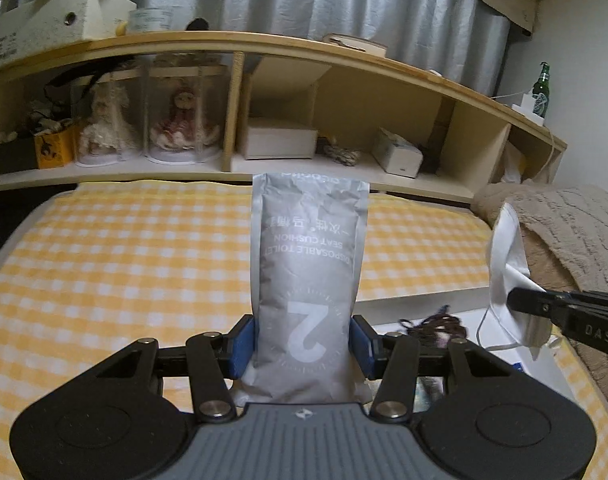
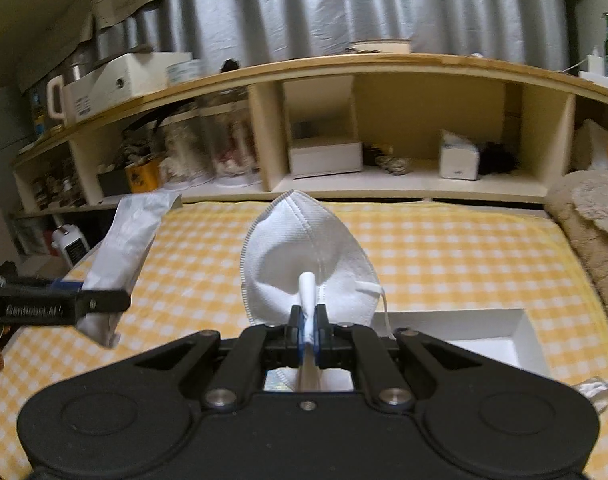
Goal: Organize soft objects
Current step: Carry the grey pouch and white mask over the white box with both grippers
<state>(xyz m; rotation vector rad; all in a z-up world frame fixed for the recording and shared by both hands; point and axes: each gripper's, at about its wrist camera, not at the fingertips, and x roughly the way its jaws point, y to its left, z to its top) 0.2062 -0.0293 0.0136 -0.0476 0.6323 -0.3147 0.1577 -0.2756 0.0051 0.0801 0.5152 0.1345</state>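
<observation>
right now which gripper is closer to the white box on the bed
Right. The right gripper, holding the mask, is just beside the white box; the left gripper, holding the grey packet, is farther left.

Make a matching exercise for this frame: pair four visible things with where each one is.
Things:
1. grey foil seat-cushion packet
2. white folded face mask
3. green glass bottle
4. shallow white cardboard box

Places:
A. standing on top of the wooden shelf
B. lying on the yellow checked bedsheet
C. clamped in the left gripper
D. pinched in the right gripper

Pairs: 1-C, 2-D, 3-A, 4-B
</observation>
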